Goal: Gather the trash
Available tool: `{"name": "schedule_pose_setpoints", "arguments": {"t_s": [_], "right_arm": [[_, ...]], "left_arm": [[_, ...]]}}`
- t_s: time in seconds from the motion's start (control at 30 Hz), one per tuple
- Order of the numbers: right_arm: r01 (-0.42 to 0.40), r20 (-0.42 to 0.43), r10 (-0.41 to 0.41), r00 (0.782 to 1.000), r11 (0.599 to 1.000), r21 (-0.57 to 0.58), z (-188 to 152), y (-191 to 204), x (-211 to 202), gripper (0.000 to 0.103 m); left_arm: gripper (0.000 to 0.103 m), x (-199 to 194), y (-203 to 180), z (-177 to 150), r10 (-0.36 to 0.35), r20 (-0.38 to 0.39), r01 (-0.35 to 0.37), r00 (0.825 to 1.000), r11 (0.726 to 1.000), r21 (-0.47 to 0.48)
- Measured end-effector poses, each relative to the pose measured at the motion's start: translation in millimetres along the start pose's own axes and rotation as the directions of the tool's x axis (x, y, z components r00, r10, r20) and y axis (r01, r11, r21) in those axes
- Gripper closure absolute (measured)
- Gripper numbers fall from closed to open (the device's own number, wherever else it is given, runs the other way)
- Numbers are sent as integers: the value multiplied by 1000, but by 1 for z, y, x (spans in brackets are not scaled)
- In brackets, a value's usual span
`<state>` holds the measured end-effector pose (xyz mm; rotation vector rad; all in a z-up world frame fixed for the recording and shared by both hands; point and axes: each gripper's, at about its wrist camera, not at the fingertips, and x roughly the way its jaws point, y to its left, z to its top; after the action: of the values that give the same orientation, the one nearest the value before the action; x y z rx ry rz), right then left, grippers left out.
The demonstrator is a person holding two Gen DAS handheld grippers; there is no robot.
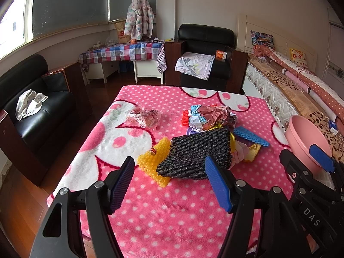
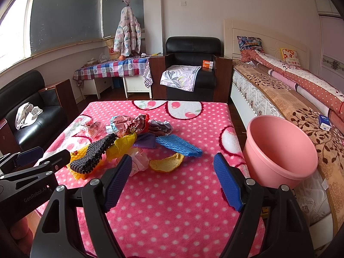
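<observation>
A pile of trash lies on the pink polka-dot blanket (image 1: pixel 172 215): a black foam net (image 1: pixel 193 154) (image 2: pixel 92 152), a yellow foam net (image 1: pixel 150 161), a blue foam net (image 1: pixel 250 136) (image 2: pixel 178 145), crumpled wrappers (image 1: pixel 212 116) (image 2: pixel 133 122), a clear plastic wrapper (image 1: pixel 144 117) (image 2: pixel 92 129) and a yellow peel-like scrap (image 2: pixel 166 163). A pink basin (image 2: pixel 279 150) (image 1: pixel 305 142) stands at the table's right edge. My left gripper (image 1: pixel 169 182) is open, just short of the black net. My right gripper (image 2: pixel 172 180) is open and empty, near the scrap.
The blanket (image 2: pixel 172 215) covers a low table. Black armchairs stand at the left (image 1: pixel 38 111) and behind (image 1: pixel 204 53). A bed (image 2: pixel 290 90) runs along the right. A checked-cloth side table (image 1: pixel 122 52) stands at the back.
</observation>
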<state>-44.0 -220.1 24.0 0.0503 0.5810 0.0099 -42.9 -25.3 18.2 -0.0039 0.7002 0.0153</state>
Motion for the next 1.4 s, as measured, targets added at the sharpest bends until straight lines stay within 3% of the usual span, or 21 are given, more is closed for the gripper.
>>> {"name": "schedule_pose_setpoints", "arguments": {"t_s": [1.4], "right_arm": [[-4,-13,4,1000,1000,6,-8,-1,4,24]], "left_arm": [[36,-2,-1,-4,-4,-12,4,1000,1000,-1]]}}
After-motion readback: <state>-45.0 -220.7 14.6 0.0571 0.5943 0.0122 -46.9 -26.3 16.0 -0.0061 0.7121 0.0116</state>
